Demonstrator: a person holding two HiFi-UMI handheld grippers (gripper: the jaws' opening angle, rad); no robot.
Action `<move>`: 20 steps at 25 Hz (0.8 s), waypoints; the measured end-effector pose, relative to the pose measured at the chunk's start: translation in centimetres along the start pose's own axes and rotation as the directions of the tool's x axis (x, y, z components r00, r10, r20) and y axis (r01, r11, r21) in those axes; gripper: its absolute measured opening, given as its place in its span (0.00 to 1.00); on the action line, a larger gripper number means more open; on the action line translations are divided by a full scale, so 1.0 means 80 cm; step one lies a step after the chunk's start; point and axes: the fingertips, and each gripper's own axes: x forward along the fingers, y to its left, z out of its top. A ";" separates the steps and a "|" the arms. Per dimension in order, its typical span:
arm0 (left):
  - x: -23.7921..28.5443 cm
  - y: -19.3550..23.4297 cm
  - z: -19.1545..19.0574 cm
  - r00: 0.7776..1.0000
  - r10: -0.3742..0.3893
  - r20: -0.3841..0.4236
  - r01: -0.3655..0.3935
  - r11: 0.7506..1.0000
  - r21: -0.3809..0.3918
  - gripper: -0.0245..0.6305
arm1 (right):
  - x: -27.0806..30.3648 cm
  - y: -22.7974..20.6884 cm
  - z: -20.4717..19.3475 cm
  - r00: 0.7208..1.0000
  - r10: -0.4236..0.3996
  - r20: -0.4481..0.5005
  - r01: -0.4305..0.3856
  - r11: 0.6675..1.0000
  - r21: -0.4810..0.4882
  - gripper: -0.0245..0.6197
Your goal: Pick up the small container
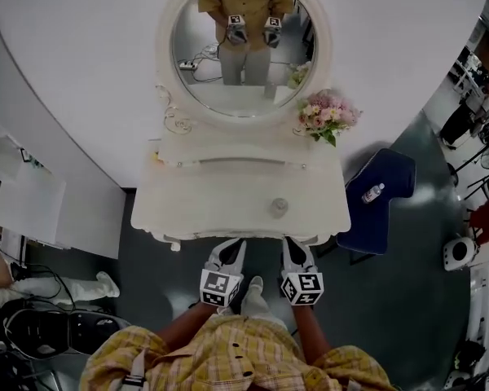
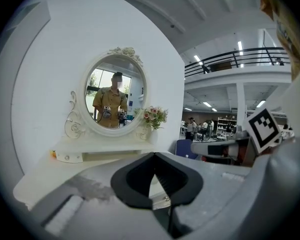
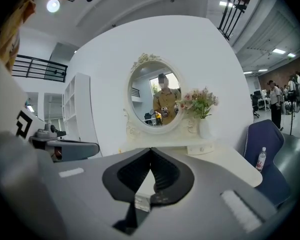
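The container [image 1: 279, 208] stands on the right half of the table [image 1: 187, 210], near its front edge and just ahead of the right claw [image 1: 292, 245]. That claw has its jaws pressed together on nothing, so if it comes in without spreading first it will likely nudge the light pot along or tip it rather than straddle it. The left claw [image 1: 234, 245] is also closed and empty, and both are held side by side just short of the table's front edge, aimed at the mirror [image 1: 243, 47] and tipped slightly down.
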 end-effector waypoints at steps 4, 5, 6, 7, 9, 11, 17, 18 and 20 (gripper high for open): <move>0.024 0.004 -0.003 1.000 0.021 -0.022 -0.022 1.000 -0.014 0.04 | 0.020 -0.021 -0.008 1.000 0.002 -0.023 -0.002 1.000 -0.006 0.05; 0.031 0.004 -0.006 0.999 0.024 -0.029 -0.024 1.000 -0.015 0.04 | 0.026 -0.026 -0.013 0.999 0.007 -0.032 -0.007 1.000 -0.002 0.05; 0.039 0.005 -0.009 0.999 0.025 -0.036 -0.026 1.000 -0.017 0.04 | 0.032 -0.031 -0.018 0.999 0.012 -0.043 -0.012 1.000 0.003 0.05; 0.046 0.005 -0.011 0.999 0.026 -0.041 -0.027 0.999 -0.018 0.04 | 0.038 -0.036 -0.023 0.998 0.015 -0.053 -0.014 1.000 0.005 0.07; 0.060 0.008 -0.012 0.999 0.028 -0.041 -0.029 0.999 -0.016 0.04 | 0.053 -0.046 -0.032 0.997 0.020 -0.072 -0.020 1.000 0.000 0.09; 0.072 0.014 -0.010 0.999 0.036 -0.038 -0.036 0.999 -0.012 0.04 | 0.069 -0.054 -0.041 0.996 0.028 -0.090 -0.028 1.000 -0.004 0.15; 0.095 0.037 -0.019 0.996 0.074 -0.047 -0.075 0.996 -0.037 0.04 | 0.105 -0.071 -0.067 0.987 0.048 -0.154 -0.051 0.999 -0.016 0.36; 0.098 0.039 -0.022 0.996 0.078 -0.050 -0.080 0.996 -0.041 0.04 | 0.110 -0.073 -0.072 0.985 0.051 -0.165 -0.055 0.998 -0.024 0.40; 0.103 0.040 -0.030 0.995 0.083 -0.059 -0.086 0.995 -0.051 0.04 | 0.121 -0.076 -0.083 0.981 0.048 -0.185 -0.057 0.997 -0.043 0.46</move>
